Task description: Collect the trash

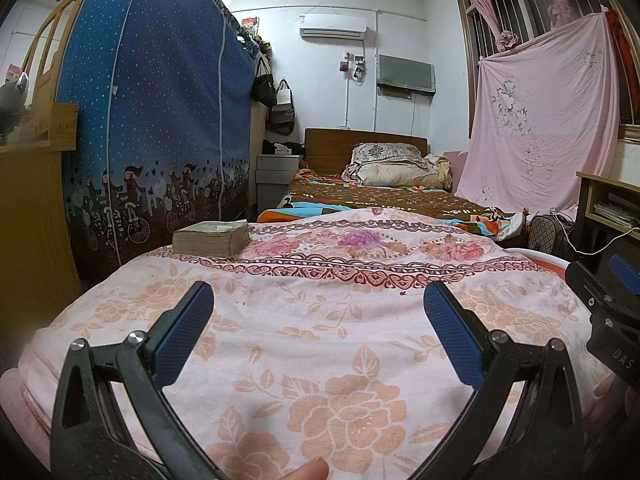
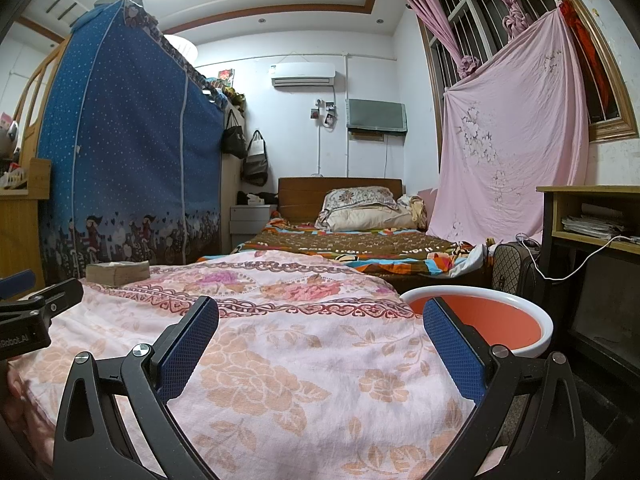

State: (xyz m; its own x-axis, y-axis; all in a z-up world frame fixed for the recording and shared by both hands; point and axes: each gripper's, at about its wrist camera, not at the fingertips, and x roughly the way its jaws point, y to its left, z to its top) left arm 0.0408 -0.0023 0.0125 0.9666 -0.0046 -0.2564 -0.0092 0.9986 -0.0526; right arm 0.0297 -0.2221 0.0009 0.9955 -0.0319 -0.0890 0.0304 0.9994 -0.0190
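Left wrist view, left to right. At far left stands a wooden cabinet (image 1: 24, 184); beside it, filling the upper left of the frame, a blue fabric wardrobe (image 1: 156, 112) printed with cyclists. Left of centre a thick worn book (image 1: 212, 237) lies on the pink floral bedspread (image 1: 320, 340), which fills the lower half. In the foreground the left gripper (image 1: 318, 300) has its jaws spread wide, blue pads facing inward, nothing between them; it hovers over bare bedspread. Behind, at centre, a bed with a pillow (image 1: 386, 162); an air conditioner (image 1: 333, 26) is at upper centre. A pink sheet (image 1: 540, 120) hangs at upper right. At the right edge part of the other tool shows.

Right wrist view, left to right. The left gripper's body shows at the left edge. The right gripper (image 2: 320, 316) is likewise fully open and empty, above the bedspread's right portion. Behind its right finger (image 2: 452, 352), at lower right of the frame, sits a white-rimmed orange basin (image 2: 520, 320) beside the bedspread. A wooden desk (image 2: 592, 216) occupies the far right.

No piece of trash can be made out in either view.
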